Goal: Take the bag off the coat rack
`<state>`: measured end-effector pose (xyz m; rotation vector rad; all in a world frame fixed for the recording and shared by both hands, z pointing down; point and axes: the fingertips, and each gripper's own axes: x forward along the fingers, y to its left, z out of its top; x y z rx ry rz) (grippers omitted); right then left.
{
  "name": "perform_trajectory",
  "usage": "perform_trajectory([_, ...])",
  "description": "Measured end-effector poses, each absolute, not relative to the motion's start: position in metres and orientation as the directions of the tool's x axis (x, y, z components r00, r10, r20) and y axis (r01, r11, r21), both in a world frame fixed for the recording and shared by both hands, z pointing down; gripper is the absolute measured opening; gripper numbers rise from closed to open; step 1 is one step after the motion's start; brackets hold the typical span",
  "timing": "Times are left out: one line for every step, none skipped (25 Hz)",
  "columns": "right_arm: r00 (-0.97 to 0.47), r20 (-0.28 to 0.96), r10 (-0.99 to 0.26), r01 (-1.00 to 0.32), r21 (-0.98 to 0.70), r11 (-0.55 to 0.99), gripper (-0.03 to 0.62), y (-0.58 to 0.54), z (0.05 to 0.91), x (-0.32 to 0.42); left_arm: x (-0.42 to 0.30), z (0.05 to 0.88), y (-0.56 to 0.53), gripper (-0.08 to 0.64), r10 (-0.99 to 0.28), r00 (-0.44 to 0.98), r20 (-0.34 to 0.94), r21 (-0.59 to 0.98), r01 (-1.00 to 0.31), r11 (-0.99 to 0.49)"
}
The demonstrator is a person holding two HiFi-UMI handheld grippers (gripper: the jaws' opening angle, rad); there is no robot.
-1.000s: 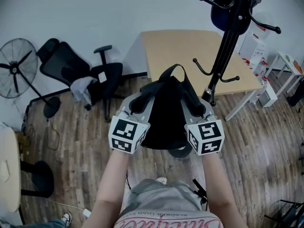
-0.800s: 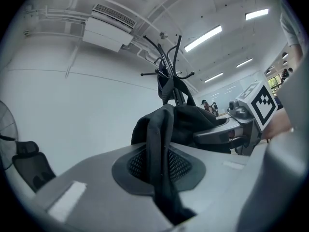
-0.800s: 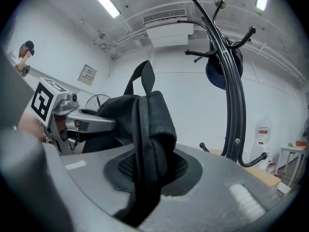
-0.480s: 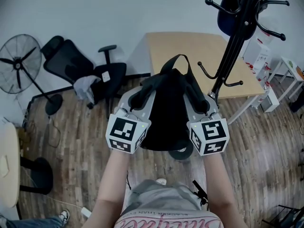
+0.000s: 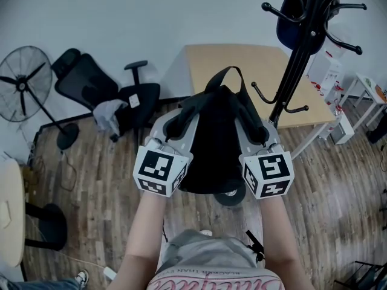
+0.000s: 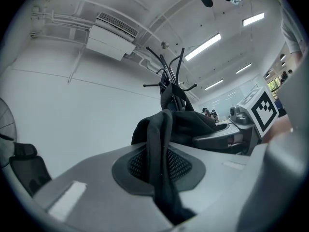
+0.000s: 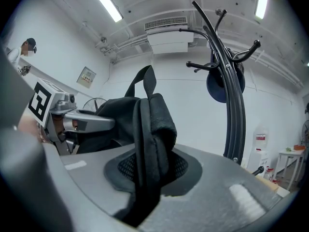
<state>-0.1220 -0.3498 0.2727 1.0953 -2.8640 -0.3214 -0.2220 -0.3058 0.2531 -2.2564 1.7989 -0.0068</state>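
Note:
A black backpack [image 5: 211,144] hangs in the air between my two grippers, clear of the black coat rack [image 5: 294,65], which stands just to its right. My left gripper [image 5: 179,123] is shut on the bag's left shoulder strap [image 6: 161,144]. My right gripper [image 5: 256,129] is shut on the right shoulder strap [image 7: 145,153]. The bag's top loop [image 5: 225,75] stands free above it. In the right gripper view the coat rack [image 7: 235,110] rises close on the right. The left gripper view shows its hooks [image 6: 169,81] behind the bag.
A dark blue item [image 5: 290,23] hangs on the rack's upper hooks. A light wooden table [image 5: 242,65] stands behind the bag. A black office chair [image 5: 115,95] and a floor fan [image 5: 21,83] are at the left. White shelving [image 5: 363,83] is at the right.
Both grippers have risen a little with the backpack between them. Their hold on the straps is the same.

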Motion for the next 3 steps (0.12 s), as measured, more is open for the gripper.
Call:
perform_trajectory([-0.743, -0.020, -0.669, -0.656, 0.217, 0.723, 0.072, -0.3504, 0.2716, -0.1221, -0.2222, 0.2523, -0.3065, 0.058, -0.959, 0.237, -0.155, -0.199, -0.958, -0.205])
perform_trajectory([-0.740, -0.020, -0.672, -0.659, 0.220, 0.719, 0.072, -0.3510, 0.2706, -0.1222, -0.2224, 0.2515, -0.3072, 0.058, -0.958, 0.240, -0.156, -0.197, -0.958, -0.207])
perform_trajectory([-0.737, -0.021, -0.675, -0.662, 0.223, 0.716, 0.072, -0.3516, 0.2696, -0.1224, -0.2228, 0.2507, -0.3079, 0.058, -0.958, 0.241, -0.157, -0.195, -0.958, -0.210])
